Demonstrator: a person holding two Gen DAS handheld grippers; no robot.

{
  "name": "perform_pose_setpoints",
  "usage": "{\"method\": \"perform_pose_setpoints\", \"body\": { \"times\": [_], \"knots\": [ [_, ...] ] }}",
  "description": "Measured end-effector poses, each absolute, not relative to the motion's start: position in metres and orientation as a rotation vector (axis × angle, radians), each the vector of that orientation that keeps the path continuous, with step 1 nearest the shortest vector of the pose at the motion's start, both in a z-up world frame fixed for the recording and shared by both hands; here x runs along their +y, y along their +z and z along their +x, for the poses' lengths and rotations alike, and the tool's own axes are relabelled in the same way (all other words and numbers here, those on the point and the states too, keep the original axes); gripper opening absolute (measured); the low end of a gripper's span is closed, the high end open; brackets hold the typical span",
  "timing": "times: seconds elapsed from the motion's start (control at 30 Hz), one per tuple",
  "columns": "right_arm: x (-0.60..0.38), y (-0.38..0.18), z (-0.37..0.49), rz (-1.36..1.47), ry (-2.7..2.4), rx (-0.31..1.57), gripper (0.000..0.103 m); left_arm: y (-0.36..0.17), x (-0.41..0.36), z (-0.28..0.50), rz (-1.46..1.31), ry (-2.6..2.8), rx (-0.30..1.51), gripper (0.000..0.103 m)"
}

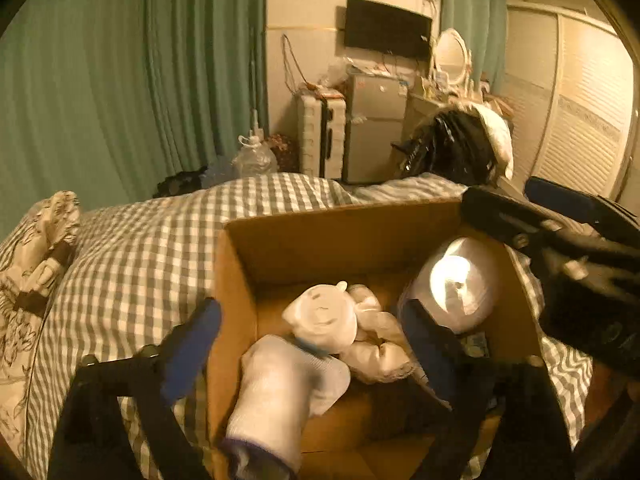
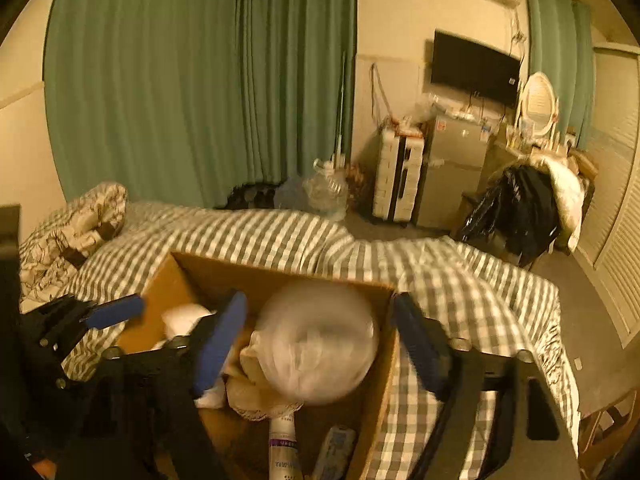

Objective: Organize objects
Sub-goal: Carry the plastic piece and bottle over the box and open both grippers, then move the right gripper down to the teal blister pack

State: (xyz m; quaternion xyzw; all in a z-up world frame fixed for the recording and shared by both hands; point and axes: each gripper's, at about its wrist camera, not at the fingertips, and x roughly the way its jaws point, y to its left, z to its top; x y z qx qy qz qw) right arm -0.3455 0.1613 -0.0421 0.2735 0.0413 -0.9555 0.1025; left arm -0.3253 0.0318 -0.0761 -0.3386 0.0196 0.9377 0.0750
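An open cardboard box (image 1: 280,240) sits on a checked bed. Inside lie a white sock (image 1: 280,392), a white plush toy (image 1: 324,316), a beige cloth (image 1: 380,344) and a clear plastic bag of white stuff (image 1: 460,284). My left gripper (image 1: 312,348) is open above the sock, its fingers clear of it. My right gripper (image 2: 320,340) is open over the box (image 2: 280,276), straddling the blurred plastic bag (image 2: 320,340), which looks loose. A white tube (image 2: 282,444) and a remote-like item (image 2: 334,452) lie on the box floor. The right gripper also shows in the left wrist view (image 1: 560,216).
The bed (image 1: 140,248) has a grey-white checked cover and a patterned pillow (image 1: 32,264) at left. Beyond are green curtains (image 1: 140,80), a small fridge (image 1: 376,128), a white suitcase (image 1: 320,136), a wall TV (image 1: 388,28), a water jug (image 1: 254,156) and a chair with black clothes (image 1: 452,148).
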Motion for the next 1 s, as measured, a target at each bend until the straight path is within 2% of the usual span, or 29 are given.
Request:
{"method": "perform_pose_setpoints", "body": {
  "times": [0.23,0.33,0.63,0.8,1.0],
  "knots": [
    [0.167,-0.003,-0.305,0.733,-2.846,0.116,0.086,-0.043,0.016,-0.291,-1.0,2.858,0.011,0.095],
    [0.171,0.02,-0.279,0.702,-2.86,0.149,0.087,-0.019,0.011,-0.264,-0.958,2.896,0.007,0.101],
    [0.169,0.079,-0.188,0.591,-2.883,0.243,0.092,0.033,-0.009,-0.191,-0.832,2.961,-0.037,0.103],
    [0.158,0.075,-0.153,0.589,-2.883,0.297,0.093,0.024,-0.017,-0.163,-0.848,2.983,-0.033,0.103],
    [0.149,0.025,-0.138,0.685,-2.862,0.26,0.094,-0.021,-0.024,-0.145,-0.92,2.975,0.01,0.103]
  ]
}}
